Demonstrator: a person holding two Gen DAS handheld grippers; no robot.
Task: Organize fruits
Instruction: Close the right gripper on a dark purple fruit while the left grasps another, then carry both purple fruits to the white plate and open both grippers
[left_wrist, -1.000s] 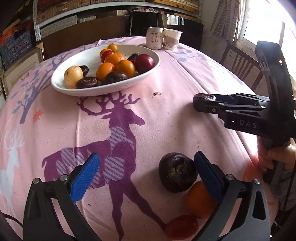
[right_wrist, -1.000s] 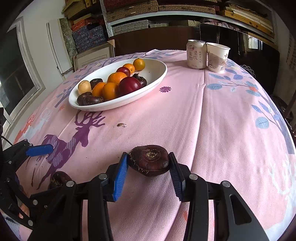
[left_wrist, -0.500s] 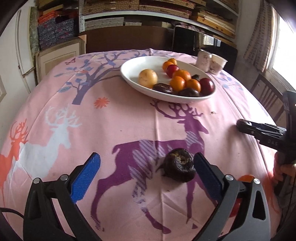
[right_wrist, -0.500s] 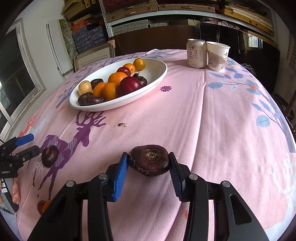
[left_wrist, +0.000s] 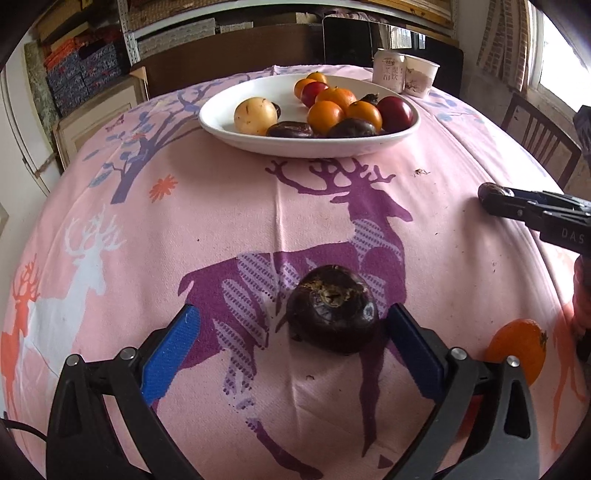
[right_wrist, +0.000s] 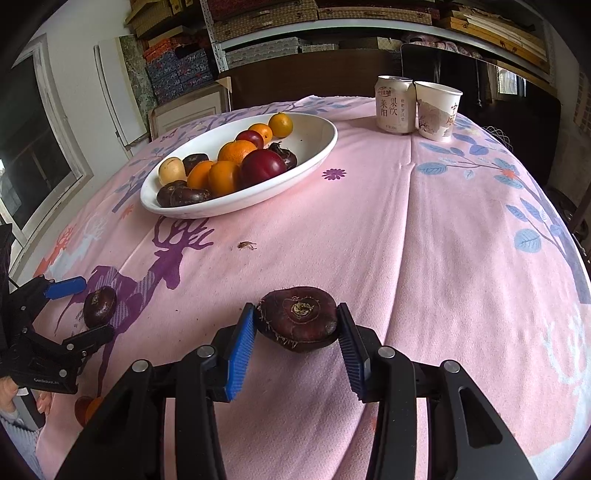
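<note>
Cluttered shelves (right_wrist: 369, 14) along back wall, bright window (left_wrist: 565, 48) with curtain (left_wrist: 502, 37), wooden chair (left_wrist: 539, 140), daylight

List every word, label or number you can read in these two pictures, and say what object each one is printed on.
"DAS": on the body of the right tool, cut off at the picture's edge.
"莱阳" and "梨饮": large characters on the can; its small print is too small to read.
"中": on the paper cup; the character below is cut off.
Small white lettering on the left tool: too blurred to read.
</note>
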